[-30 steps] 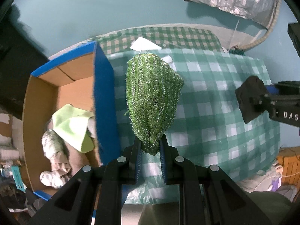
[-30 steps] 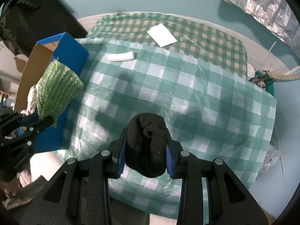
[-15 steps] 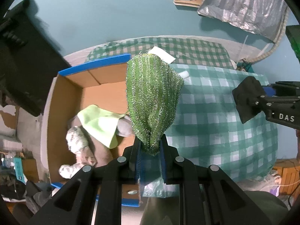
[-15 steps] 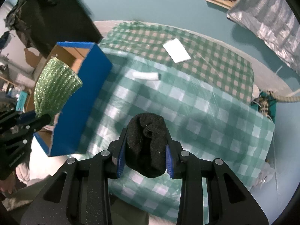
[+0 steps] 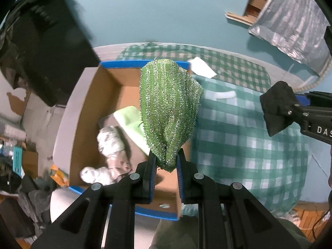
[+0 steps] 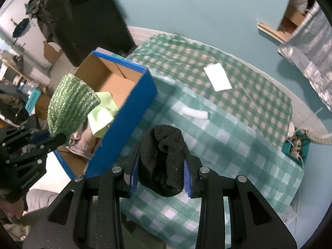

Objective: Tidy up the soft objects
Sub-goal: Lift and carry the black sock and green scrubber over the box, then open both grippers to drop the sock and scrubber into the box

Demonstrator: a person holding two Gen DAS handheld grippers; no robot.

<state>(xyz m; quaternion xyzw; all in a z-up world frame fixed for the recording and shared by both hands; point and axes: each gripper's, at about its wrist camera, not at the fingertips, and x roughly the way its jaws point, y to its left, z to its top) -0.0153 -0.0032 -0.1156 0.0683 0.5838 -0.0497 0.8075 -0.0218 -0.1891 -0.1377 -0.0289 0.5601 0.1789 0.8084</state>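
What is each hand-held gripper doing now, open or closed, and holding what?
Left hand-held gripper: closed on the green scrubber.
Right hand-held gripper: closed on the black sock.

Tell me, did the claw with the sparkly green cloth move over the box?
Yes. The left claw with the green cloth was over the checked tablecloth; now it hangs above the open cardboard box.
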